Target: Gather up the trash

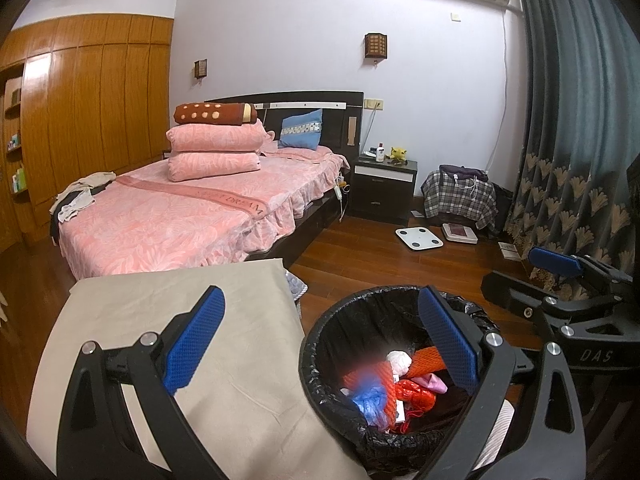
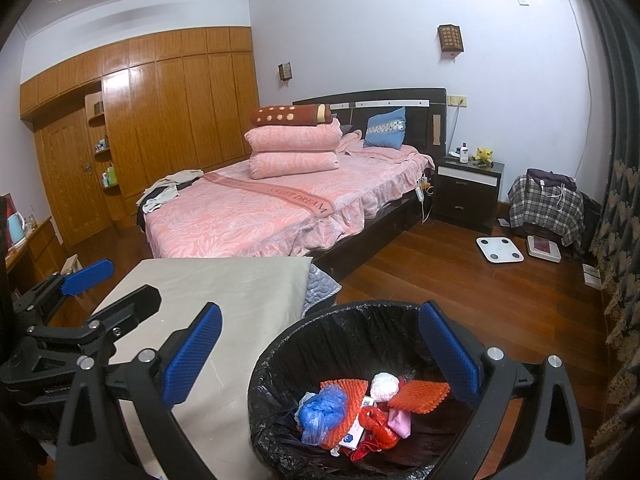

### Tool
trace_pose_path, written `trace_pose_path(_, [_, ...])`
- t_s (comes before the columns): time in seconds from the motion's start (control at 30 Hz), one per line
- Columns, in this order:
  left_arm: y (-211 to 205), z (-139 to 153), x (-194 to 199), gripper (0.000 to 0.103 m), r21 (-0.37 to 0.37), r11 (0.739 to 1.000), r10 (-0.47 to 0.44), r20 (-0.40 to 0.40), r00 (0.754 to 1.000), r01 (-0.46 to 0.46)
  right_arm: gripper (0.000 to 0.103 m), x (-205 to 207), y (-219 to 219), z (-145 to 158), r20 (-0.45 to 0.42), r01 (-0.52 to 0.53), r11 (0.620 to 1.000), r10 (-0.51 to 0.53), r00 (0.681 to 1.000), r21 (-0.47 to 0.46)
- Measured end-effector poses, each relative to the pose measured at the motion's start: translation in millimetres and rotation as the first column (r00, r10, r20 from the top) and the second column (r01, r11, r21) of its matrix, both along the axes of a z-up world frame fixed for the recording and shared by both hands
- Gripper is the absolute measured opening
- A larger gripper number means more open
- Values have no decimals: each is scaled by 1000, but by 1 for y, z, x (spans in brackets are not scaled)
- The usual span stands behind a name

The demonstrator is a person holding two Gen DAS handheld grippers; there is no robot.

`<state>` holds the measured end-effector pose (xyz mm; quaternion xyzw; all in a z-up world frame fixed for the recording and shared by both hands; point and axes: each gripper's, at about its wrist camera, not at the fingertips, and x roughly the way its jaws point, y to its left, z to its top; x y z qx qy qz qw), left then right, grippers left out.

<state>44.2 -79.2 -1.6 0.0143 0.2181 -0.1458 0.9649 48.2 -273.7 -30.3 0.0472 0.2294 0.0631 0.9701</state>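
Observation:
A round bin with a black liner (image 1: pixel 320 364) (image 2: pixel 272 364) stands on the floor beside a beige-covered table (image 1: pixel 224 360) (image 2: pixel 224 300). Inside lie a blue bag (image 2: pixel 320 408), orange foam netting (image 2: pixel 416 394), a white wad (image 2: pixel 384 386), red plastic (image 2: pixel 376 424) and a pink scrap. My left gripper (image 1: pixel 320 340) is open and empty, its right finger over the bin. My right gripper (image 2: pixel 320 352) is open and empty above the bin. Each gripper shows in the other view: the right (image 1: pixel 556 276), the left (image 2: pixel 88 284).
A bed with pink covers (image 2: pixel 280 204) lies ahead, a dark nightstand (image 2: pixel 468 192) to its right. A white scale (image 2: pixel 499 249), a second scale (image 2: pixel 543 248) and a plaid-covered pile (image 2: pixel 548 204) sit on the wood floor. Curtains hang at right, wooden wardrobes at left.

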Motion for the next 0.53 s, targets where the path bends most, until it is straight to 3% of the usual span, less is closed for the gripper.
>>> trace_pose_path(0.53, [6, -7, 0, 95, 3, 1000, 9, -15, 1000, -9, 97, 2, 3, 1, -2, 0, 1000, 0, 1000, 1])
